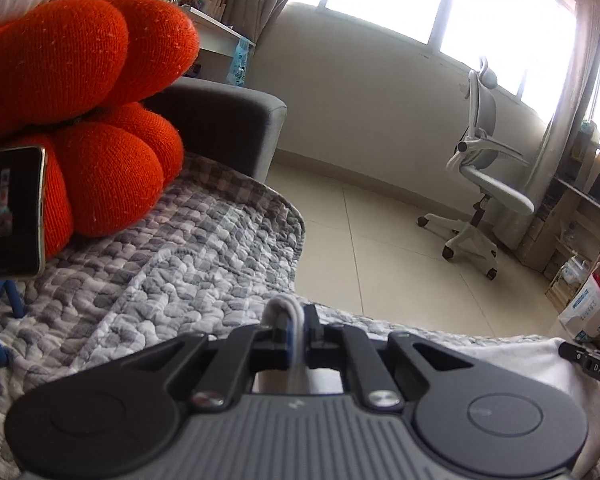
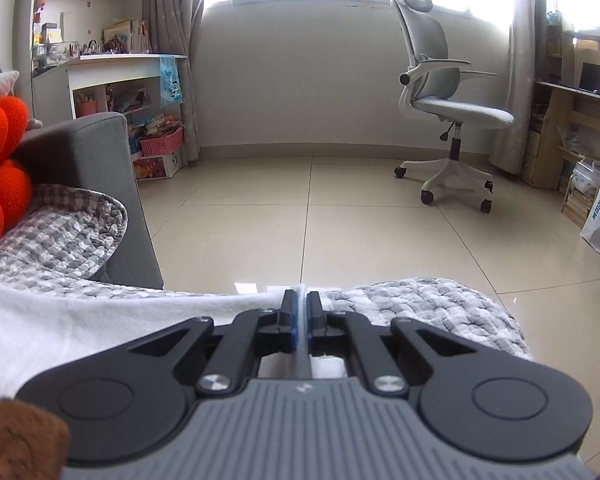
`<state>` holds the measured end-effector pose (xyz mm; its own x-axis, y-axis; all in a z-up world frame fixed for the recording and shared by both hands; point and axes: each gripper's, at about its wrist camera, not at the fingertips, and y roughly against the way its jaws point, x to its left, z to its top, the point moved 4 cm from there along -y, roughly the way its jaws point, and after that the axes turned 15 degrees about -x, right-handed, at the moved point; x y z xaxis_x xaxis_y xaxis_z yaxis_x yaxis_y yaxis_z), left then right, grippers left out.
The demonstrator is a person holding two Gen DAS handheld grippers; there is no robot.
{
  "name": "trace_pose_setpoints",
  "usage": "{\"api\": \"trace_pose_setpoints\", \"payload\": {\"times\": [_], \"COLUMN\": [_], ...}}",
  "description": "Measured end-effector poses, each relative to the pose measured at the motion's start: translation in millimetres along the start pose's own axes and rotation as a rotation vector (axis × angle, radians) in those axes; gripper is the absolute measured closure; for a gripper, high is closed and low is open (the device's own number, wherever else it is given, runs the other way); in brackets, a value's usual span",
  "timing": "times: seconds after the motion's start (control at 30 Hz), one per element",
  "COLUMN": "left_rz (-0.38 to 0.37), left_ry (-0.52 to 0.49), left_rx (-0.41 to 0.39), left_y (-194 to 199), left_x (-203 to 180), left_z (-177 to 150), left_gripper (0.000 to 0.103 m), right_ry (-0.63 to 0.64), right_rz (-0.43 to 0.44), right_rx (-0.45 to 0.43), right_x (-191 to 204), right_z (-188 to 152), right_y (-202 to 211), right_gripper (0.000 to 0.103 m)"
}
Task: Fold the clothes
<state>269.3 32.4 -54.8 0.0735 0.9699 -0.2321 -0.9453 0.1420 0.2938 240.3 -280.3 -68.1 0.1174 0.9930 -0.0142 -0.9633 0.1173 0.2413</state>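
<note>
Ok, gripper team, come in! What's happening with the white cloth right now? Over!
Left gripper shut on white cloth. Right gripper shut on its edge too. Cloth lies on checked quilt. Orange cushion off to the left, nothing blocking.

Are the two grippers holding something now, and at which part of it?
Yes. The left gripper and the right gripper are each shut on an edge of the white garment.
</note>
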Motion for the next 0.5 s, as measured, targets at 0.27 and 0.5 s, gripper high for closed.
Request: {"api": "trace_pose_setpoints", "payload": {"times": [0.27, 0.5], "left_rz": [0.012, 0.025], "left_ry": [0.069, 0.101], "left_rx": [-0.024, 0.026], "left_y": [-4.4, -14.5], "left_x": [6.8, 12.5], "left_z": [1.0, -8.8], "left_gripper": [0.097, 0.095], "right_ry": [-0.050, -0.025], "right_rz": [-0.026, -0.047], "right_rx": [0.011, 0.093], "right_x": [-4.1, -0.3], "right_z": [0.2, -11.7], "right_y": [0.2, -9.6], "right_gripper": [0.099, 0.097]}}
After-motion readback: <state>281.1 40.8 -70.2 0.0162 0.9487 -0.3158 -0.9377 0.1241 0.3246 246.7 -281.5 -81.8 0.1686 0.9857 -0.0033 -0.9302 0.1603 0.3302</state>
